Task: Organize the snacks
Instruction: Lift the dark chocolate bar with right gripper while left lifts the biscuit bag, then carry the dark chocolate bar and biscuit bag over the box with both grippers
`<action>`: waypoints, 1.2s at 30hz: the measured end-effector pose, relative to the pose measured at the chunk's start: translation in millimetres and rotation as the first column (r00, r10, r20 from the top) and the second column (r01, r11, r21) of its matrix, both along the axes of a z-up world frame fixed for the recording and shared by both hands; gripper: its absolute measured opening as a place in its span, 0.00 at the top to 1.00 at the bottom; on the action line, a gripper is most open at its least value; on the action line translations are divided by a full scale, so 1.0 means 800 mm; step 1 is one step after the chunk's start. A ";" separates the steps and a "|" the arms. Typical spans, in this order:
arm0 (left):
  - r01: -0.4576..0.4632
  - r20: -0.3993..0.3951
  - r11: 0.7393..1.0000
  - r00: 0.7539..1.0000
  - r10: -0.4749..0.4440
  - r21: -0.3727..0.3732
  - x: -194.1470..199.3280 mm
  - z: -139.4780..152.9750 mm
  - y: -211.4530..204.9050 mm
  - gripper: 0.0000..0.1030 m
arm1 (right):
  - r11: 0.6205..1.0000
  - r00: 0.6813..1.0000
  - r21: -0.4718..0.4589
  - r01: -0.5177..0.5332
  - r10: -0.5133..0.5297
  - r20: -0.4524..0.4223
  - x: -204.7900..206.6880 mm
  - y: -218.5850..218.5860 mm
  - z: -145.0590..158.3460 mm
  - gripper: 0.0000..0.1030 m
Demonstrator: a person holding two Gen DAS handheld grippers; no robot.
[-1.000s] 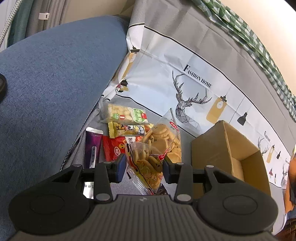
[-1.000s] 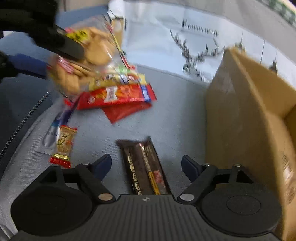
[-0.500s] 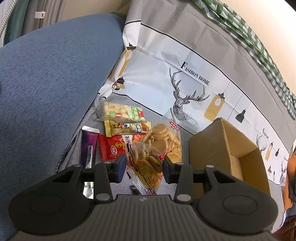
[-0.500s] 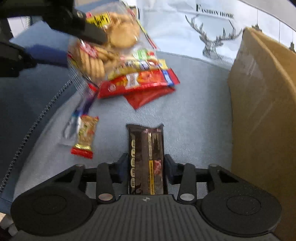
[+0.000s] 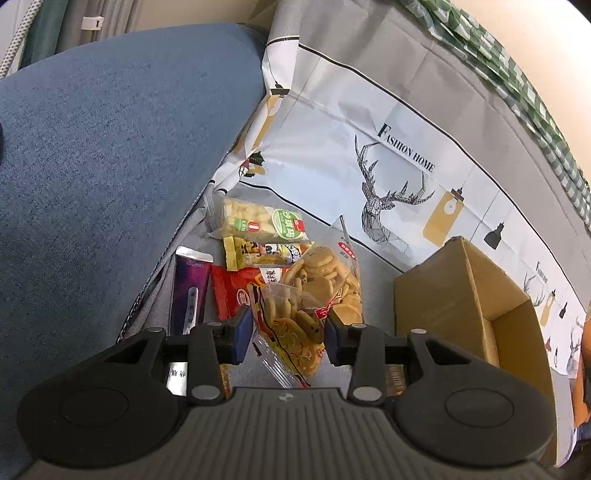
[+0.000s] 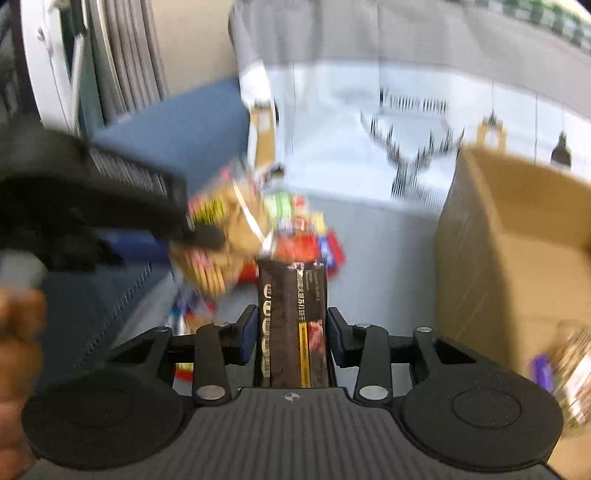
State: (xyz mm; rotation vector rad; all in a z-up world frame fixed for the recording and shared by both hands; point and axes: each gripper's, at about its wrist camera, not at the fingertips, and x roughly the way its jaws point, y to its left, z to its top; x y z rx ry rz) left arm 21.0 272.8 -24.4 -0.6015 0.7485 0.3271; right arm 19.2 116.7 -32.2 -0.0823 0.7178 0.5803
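Cookie bag (image 5: 314, 295) in left hand-held gripper (image 5: 290, 334), lifted.

Blue sofa cushion (image 5: 92, 166) is filling the view left of & above the left tongs (image 5: 290, 332). Gray seat fabric (image 5: 373, 266) is lying just ahead of them. Printed cloth (image 5: 351, 122) w/ deer drawing (image 5: 388, 206) & "FASHION HOME" text is draping the backrest farther ahead, running off to the right. Green checked fabric (image 5: 517, 74) is lying along the cloth's far edge, upper right. Gray curtain (image 5: 74, 18) w/ a white clip (image 5: 90, 23) is hanging far upper left.
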 end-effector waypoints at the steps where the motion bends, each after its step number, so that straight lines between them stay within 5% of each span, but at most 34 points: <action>1: -0.010 0.004 1.000 1.000 0.010 -0.004 0.000 -0.001 0.001 0.57 | 1.000 1.000 0.007 -0.002 0.001 0.019 -0.001 -0.005 0.007 0.61; 17: -0.025 0.148 0.998 0.989 0.015 0.065 0.001 0.034 -0.030 0.58 | 0.993 0.974 0.116 0.014 -0.040 0.225 -0.016 -0.108 0.077 0.60; 32: 0.072 0.248 0.993 0.964 -0.093 0.091 0.038 0.099 -0.130 0.58 | 0.933 0.931 0.190 0.305 -0.334 0.149 0.041 -0.234 0.065 0.61; 36: 0.138 0.270 0.970 0.944 -0.190 0.199 0.036 0.087 -0.167 0.58 | 0.923 0.918 0.186 0.336 -0.365 0.155 0.041 -0.248 0.061 0.61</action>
